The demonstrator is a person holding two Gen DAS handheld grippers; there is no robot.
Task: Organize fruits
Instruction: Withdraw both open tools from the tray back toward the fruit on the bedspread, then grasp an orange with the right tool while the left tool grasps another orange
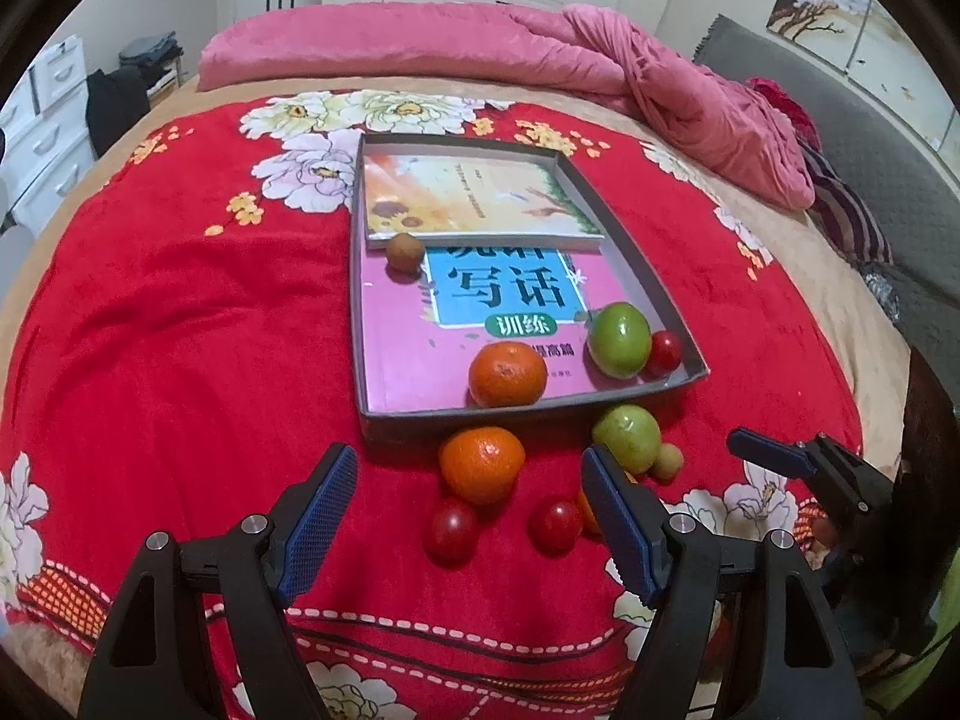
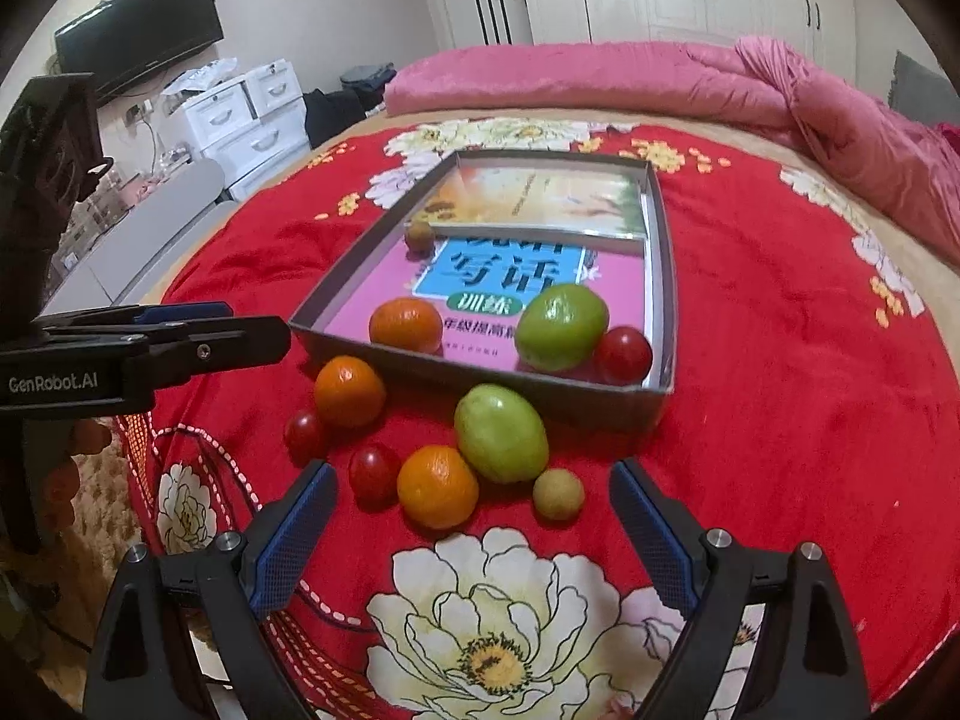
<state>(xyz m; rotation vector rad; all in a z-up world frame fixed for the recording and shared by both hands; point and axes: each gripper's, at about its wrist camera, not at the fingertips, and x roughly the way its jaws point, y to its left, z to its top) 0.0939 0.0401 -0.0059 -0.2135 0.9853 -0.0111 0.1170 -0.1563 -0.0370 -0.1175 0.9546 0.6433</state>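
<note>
A grey box tray (image 1: 636,264) (image 2: 663,276) lined with books lies on the red blanket. Inside are an orange (image 1: 507,374) (image 2: 405,324), a green fruit (image 1: 619,331) (image 2: 561,327), a cherry tomato (image 1: 663,351) (image 2: 622,355) and a small brown fruit (image 1: 403,252) (image 2: 419,236). On the blanket before it lie an orange (image 1: 482,464) (image 2: 349,391), a second orange (image 2: 437,486), a green fruit (image 1: 627,438) (image 2: 501,433), two cherry tomatoes (image 1: 451,530) (image 1: 554,524) (image 2: 306,435) (image 2: 373,471) and a small pale fruit (image 1: 667,461) (image 2: 558,494). My left gripper (image 1: 471,510) is open above the loose fruits. My right gripper (image 2: 474,510) is open, empty, just short of them.
A pink quilt (image 1: 540,54) (image 2: 690,84) lies bunched along the bed's far side. White drawers (image 2: 240,114) and a television (image 2: 138,30) stand to the left. The right gripper shows at the left view's right edge (image 1: 798,462); the left gripper shows at the right view's left edge (image 2: 180,336).
</note>
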